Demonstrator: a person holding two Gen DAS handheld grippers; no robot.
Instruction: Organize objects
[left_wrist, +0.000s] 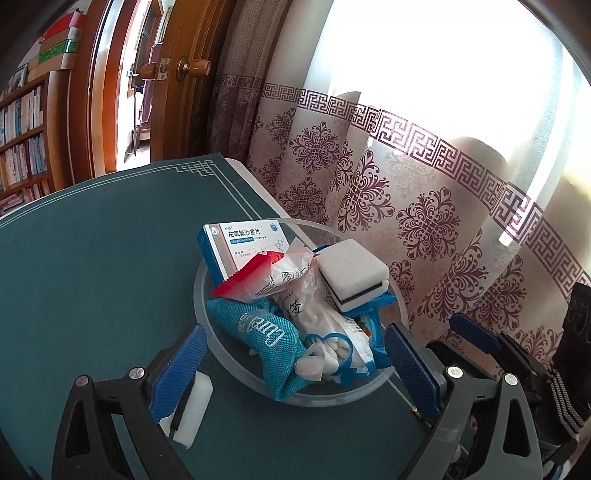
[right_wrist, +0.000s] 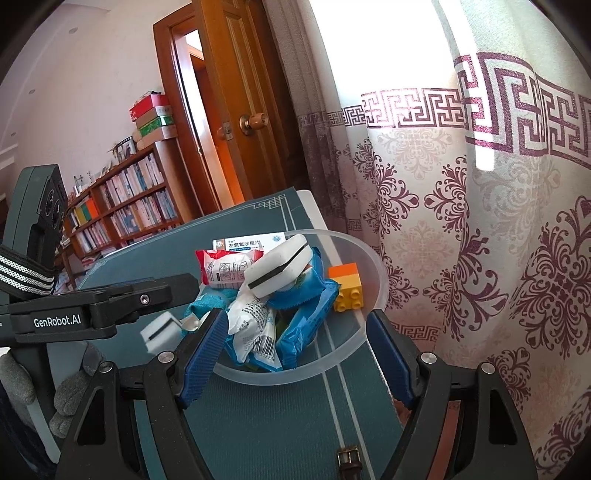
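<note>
On the left, a small white sponge block (left_wrist: 192, 410) is seen on the green worktop (left_wrist: 92, 277), just outside the clear bowl (left_wrist: 221, 354). It lies right beside the left finger of the left gripper (left_wrist: 295, 369) and looks to be touching it. The jaws of the left gripper are spread wide, with the near side of the bowl between them, and nothing is pinched.

In the middle, the bowl is filled with many things. A blue and white medicine box (left_wrist: 236, 247) is stood at the far left. A red and white packet (left_wrist: 258, 280) is laid next to it. A teal cloth pouch (left_wrist: 266, 339) is at the near left. A bag of cotton swabs (left_wrist: 325, 332) is in the middle. A bigger white sponge (left_wrist: 351, 280) is set on top of a blue packet (right_wrist: 306, 295). A yellow and orange toy brick (right_wrist: 347, 288) is at the right side.

On the right, the right gripper (right_wrist: 295, 354) is held near the bowl too. Its jaws are also spread wide, and nothing is held.

Most of the tidying seems to be done, since nearly all the things are in the bowl. The small sponge block is likely the last thing left to be put in.
</note>
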